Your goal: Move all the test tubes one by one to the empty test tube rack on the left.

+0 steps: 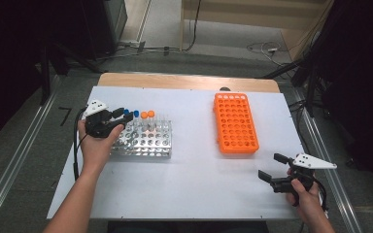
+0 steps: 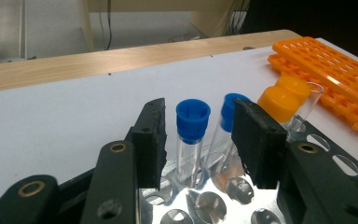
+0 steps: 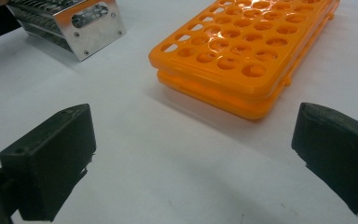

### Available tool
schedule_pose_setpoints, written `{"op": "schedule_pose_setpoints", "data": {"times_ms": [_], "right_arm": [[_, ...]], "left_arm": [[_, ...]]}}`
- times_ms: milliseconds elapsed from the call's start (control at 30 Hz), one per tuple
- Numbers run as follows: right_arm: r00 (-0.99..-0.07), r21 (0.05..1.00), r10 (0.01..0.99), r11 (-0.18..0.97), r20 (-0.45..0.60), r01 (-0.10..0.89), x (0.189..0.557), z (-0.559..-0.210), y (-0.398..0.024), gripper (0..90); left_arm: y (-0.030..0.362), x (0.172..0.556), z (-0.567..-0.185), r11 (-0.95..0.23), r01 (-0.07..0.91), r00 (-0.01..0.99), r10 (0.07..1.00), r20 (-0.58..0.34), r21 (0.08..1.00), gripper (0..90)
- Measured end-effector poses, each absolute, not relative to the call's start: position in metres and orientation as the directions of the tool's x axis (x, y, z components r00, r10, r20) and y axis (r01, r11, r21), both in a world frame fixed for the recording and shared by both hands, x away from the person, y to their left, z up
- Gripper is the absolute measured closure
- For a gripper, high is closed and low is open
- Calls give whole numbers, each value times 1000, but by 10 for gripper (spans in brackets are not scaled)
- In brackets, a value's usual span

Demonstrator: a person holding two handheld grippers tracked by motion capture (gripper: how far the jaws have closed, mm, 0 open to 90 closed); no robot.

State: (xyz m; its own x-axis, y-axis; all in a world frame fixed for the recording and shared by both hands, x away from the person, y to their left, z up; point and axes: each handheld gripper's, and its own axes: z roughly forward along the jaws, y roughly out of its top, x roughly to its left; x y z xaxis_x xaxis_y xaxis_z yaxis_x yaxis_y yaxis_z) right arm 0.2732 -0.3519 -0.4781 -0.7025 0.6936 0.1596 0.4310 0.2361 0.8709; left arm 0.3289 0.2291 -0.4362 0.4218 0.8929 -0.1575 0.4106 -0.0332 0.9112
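now the left gripper [image 2: 198,140] straddles a blue-capped tube [image 2: 192,135] in the metal rack [image 1: 145,141] – fingers [image 2: 151,140] parted, not gripping – next they must close; right gripper [image 1: 272,170] wide open, empty.

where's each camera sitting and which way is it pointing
High view: above the person's side, looking forward and down on the table; both forearms, left gripper, right gripper.
Left gripper view: on the left gripper, facing a blue-capped tube standing between its open jaws in the metal rack.
Right gripper view: on the right gripper, jaws open, low over the table.
All three views share the orange rack.
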Motion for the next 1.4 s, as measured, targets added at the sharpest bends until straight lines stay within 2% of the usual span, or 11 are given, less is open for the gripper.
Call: {"op": "schedule_pose_setpoints", "data": {"times_ms": [167,433,600,800,1400], "right_arm": [[-702,870,694,237,160,432,273,-478,-352,0],[-704,868,693,242,158,433,273,-479,-350,0],[-707,870,690,246,153,428,273,-479,-349,0],[-705,871,693,241,154,428,273,-479,-350,0],[-705,871,693,245,149,425,272,-479,-349,0]], "left_arm": [[230,324,-434,-23,407,445,878,-176,913,418],[227,311,-433,-15,400,479,855,-196,916,139],[226,300,-434,-11,396,497,843,-204,918,47],[223,285,-433,-8,379,520,829,-206,926,1],[212,236,-427,-31,321,580,796,-170,947,0]]}}
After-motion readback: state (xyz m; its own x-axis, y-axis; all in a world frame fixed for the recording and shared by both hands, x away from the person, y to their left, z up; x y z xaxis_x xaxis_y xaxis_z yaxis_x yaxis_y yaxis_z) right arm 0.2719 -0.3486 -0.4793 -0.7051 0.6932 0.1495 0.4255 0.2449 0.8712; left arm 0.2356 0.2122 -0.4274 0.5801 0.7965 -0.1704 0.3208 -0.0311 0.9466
